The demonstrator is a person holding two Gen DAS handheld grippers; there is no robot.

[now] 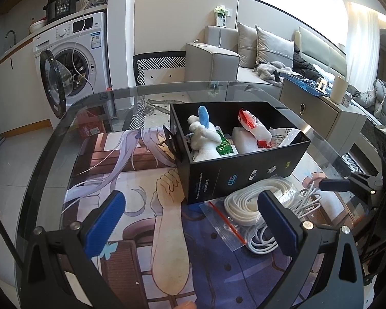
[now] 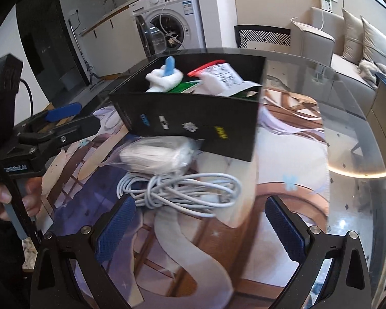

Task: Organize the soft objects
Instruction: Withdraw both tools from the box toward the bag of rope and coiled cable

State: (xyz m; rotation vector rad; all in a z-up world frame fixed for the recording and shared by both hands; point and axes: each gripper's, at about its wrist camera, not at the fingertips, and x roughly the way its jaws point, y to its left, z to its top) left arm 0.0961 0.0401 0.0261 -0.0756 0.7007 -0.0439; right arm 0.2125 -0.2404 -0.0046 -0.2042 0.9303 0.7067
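While both were spread wide and held nothing, the left claw [image 1: 191, 222] and right claw [image 2: 202, 229] hovered over the tabletop [image 2: 347, 139]. The loose white cable [image 2: 180, 190] and bagged flat cord [image 2: 157, 154] lay just before the black box [image 2: 193, 123], evidently awaiting transfer beside the plush toy [image 1: 203, 136] already inside.

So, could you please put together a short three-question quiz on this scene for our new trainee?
1. True or false: the black box already holds the white plush toy.
2. Which item lies outside the box, on the printed mat?
A. the red-and-white packet
B. the loose white cable bundle
C. the green packet
3. Fill in: both the left gripper and the right gripper are ____ and hold nothing.

Key: 1 true; 2 B; 3 open.
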